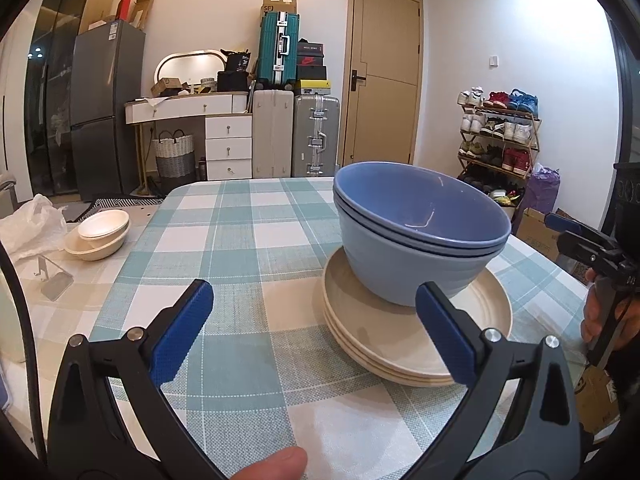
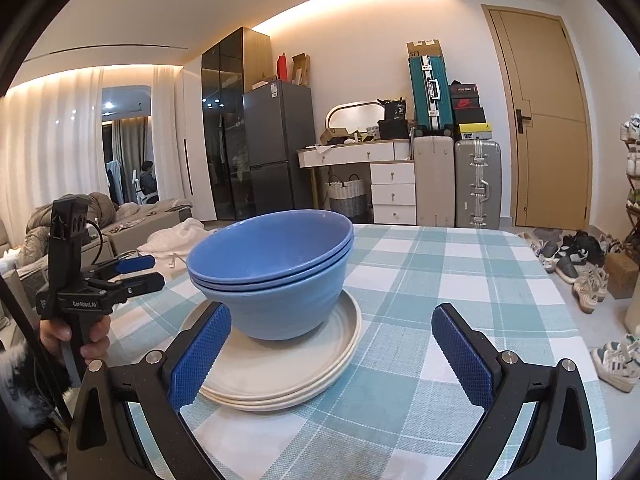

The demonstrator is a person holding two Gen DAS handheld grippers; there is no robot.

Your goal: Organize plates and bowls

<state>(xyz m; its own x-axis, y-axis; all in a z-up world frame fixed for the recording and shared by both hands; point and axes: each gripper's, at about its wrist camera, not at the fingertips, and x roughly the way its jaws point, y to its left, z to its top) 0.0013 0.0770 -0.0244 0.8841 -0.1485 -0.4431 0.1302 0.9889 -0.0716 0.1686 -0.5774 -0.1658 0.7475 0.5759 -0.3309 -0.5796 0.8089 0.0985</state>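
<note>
Stacked blue bowls (image 1: pixel 416 236) sit nested on a stack of cream plates (image 1: pixel 400 344) on the checked tablecloth (image 1: pixel 240 240). The same bowls (image 2: pixel 276 276) and plates (image 2: pixel 280 368) show in the right wrist view. My left gripper (image 1: pixel 314 332) is open and empty, just in front of the stack, its right finger beside the plates. My right gripper (image 2: pixel 332 352) is open and empty, its left finger at the near rim of the plates. The right gripper also shows at the right edge of the left wrist view (image 1: pixel 576 236), and the left gripper at the left of the right wrist view (image 2: pixel 140 270).
Cream bowls (image 1: pixel 100 234) nested on a side surface at the left, with a white plastic bag (image 1: pixel 32 224) and a small metal stand (image 1: pixel 54 278). Beyond the table stand suitcases (image 1: pixel 296 136), a dresser (image 1: pixel 200 120), a fridge (image 1: pixel 106 108) and a shoe rack (image 1: pixel 500 132).
</note>
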